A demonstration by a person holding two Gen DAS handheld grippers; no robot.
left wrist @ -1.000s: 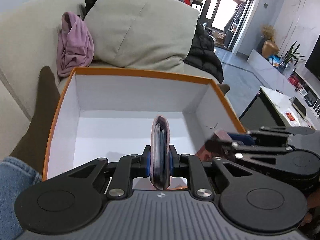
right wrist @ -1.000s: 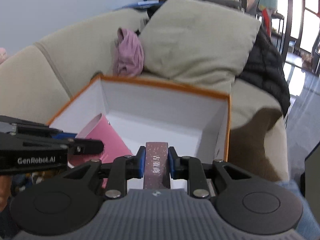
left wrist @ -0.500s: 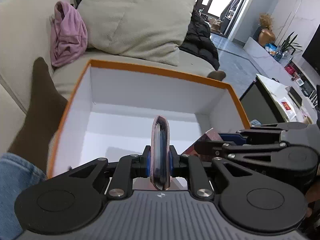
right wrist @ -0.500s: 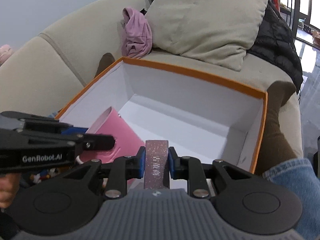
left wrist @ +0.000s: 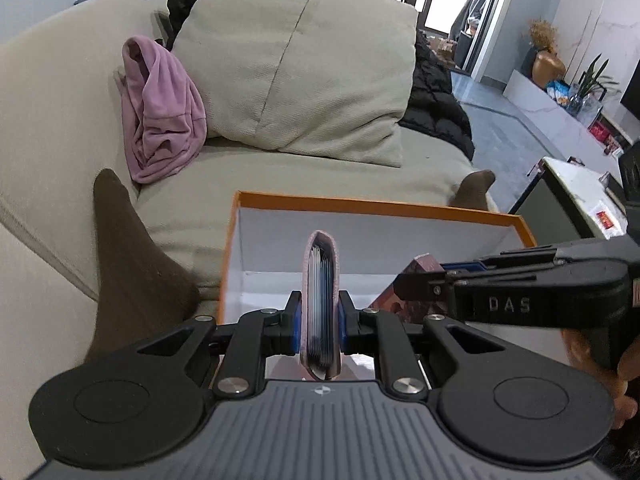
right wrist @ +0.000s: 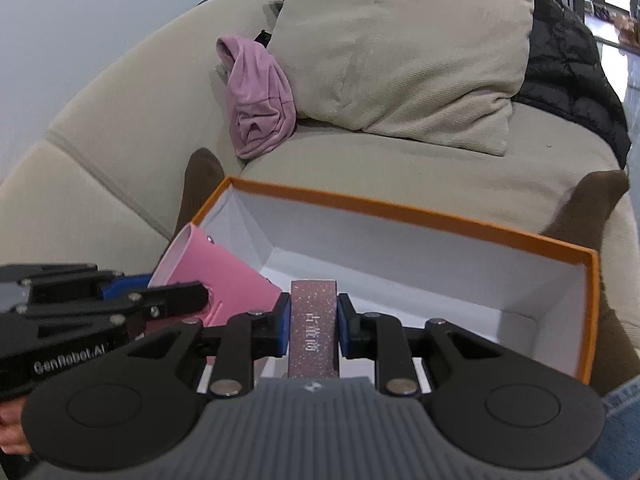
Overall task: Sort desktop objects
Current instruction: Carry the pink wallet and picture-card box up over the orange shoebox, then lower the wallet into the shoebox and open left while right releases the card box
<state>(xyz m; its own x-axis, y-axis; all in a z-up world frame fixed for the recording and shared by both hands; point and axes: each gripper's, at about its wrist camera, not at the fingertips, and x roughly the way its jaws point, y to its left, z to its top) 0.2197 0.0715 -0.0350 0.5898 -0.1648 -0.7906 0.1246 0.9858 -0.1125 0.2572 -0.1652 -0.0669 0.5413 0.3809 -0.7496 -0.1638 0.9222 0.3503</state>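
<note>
Both tongs are clamped: left gripper (left wrist: 319, 318) pinches a soft, light pink card holder (left wrist: 320, 300) by its flat sides, right gripper (right wrist: 313, 330) a stiff, slim glittery box (right wrist: 313, 330), both probably slip-prone, above the open orange-rimmed box (right wrist: 420, 210).

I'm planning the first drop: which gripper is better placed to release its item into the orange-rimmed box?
Probably the right gripper: its sparkly box sits over the orange-rimmed box interior. The left gripper, clamping the pink card holder, hangs near its corner.
</note>
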